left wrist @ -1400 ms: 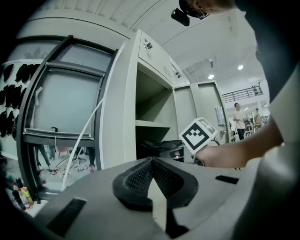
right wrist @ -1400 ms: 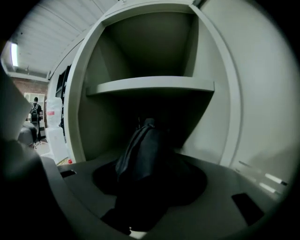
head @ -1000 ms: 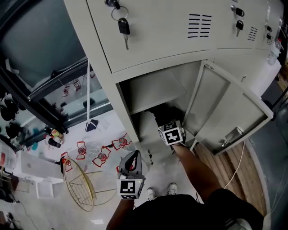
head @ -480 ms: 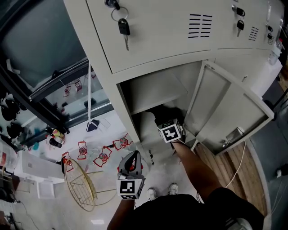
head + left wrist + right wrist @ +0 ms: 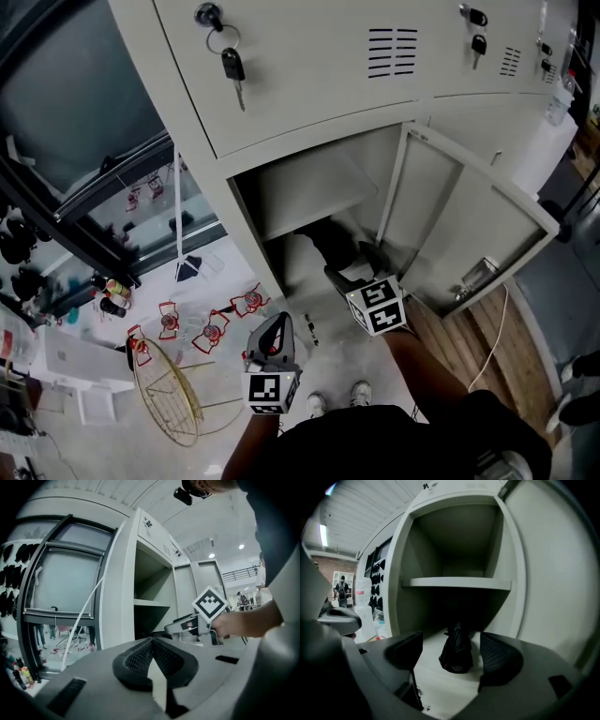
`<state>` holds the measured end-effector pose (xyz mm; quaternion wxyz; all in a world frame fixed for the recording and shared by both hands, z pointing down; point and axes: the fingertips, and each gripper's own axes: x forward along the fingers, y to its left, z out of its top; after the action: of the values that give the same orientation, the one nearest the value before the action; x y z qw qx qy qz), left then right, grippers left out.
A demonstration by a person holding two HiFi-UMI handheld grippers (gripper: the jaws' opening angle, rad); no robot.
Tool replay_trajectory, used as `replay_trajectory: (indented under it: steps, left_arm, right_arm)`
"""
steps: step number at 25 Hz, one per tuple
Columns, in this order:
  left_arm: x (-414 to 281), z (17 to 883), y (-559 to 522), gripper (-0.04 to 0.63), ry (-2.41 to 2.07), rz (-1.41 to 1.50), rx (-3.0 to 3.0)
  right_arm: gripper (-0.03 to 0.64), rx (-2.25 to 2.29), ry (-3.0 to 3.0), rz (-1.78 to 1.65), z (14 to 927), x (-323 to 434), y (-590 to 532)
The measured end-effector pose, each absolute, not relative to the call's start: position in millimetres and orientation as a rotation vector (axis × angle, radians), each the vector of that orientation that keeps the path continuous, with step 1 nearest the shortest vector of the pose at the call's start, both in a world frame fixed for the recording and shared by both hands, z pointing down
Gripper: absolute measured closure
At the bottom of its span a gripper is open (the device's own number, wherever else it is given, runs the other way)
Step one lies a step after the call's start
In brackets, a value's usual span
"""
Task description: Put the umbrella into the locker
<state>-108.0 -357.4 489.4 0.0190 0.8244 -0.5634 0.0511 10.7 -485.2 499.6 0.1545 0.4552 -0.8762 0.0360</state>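
Note:
A folded black umbrella lies on the floor of the open locker, under its shelf; in the head view the umbrella is a dark shape deep in the compartment. My right gripper is in front of the opening, jaws opening wide, pads clear of the umbrella. From above, the right gripper sits just outside the locker's lower edge. My left gripper hangs lower left over the floor. In its own view the left gripper is shut and empty, with the right gripper beyond it.
The locker door stands open to the right. Keys hang from the upper door's lock. A gold wire frame and red wire items lie on the floor at left. A white cable runs along the right. My shoes are below.
The right gripper has drawn back out of the locker, toward me and to the right, with its jaws spread. The umbrella stays inside. The left gripper has not moved.

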Motion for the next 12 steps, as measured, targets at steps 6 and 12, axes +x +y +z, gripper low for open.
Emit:
replay_trajectory:
  steps: [6,12]
  left_arm:
    - [-96,483,-363,0.598,-1.71,0.149,2.593]
    - [-86,479,-366,0.598,-1.677,0.143,2.62]
  right_arm:
    - [0.259,1.289,-2.589,0.081,474,27,-435]
    - [0.39,1.425,-2.605,0.049,467,54,-397]
